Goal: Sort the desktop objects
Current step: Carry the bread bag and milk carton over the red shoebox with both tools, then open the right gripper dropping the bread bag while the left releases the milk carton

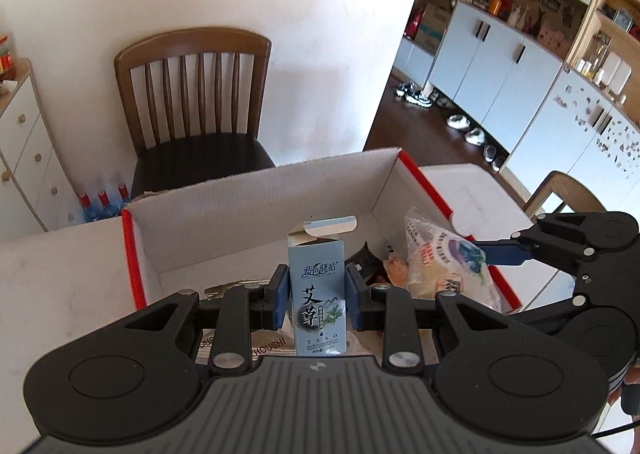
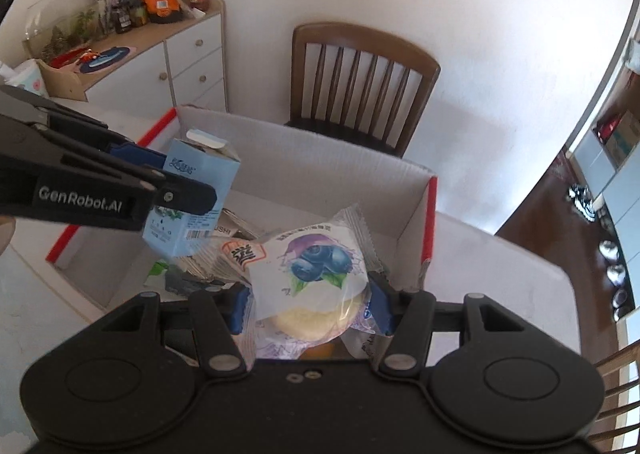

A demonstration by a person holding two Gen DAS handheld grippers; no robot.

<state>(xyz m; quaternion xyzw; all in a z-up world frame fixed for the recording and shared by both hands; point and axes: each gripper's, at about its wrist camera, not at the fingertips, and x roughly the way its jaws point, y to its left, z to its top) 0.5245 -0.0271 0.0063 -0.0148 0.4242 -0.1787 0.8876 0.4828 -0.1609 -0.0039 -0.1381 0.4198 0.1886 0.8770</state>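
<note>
My left gripper (image 1: 318,304) is shut on a light blue carton with Chinese writing (image 1: 318,294) and holds it upright over the open white cardboard box with red edges (image 1: 256,206). The carton also shows in the right wrist view (image 2: 196,198), its top flap open. My right gripper (image 2: 310,304) is shut on a clear packet with a blueberry picture and a round cake inside (image 2: 308,278), above the box's near right part. That packet shows in the left wrist view (image 1: 444,262), with the right gripper (image 1: 496,252) beside it.
The box (image 2: 320,182) holds several snack packets and wrappers (image 2: 224,254) and stands on a white table (image 2: 500,274). A wooden chair (image 1: 192,102) stands behind the table by the wall. A white drawer cabinet (image 2: 188,62) with jars and snacks is at the left.
</note>
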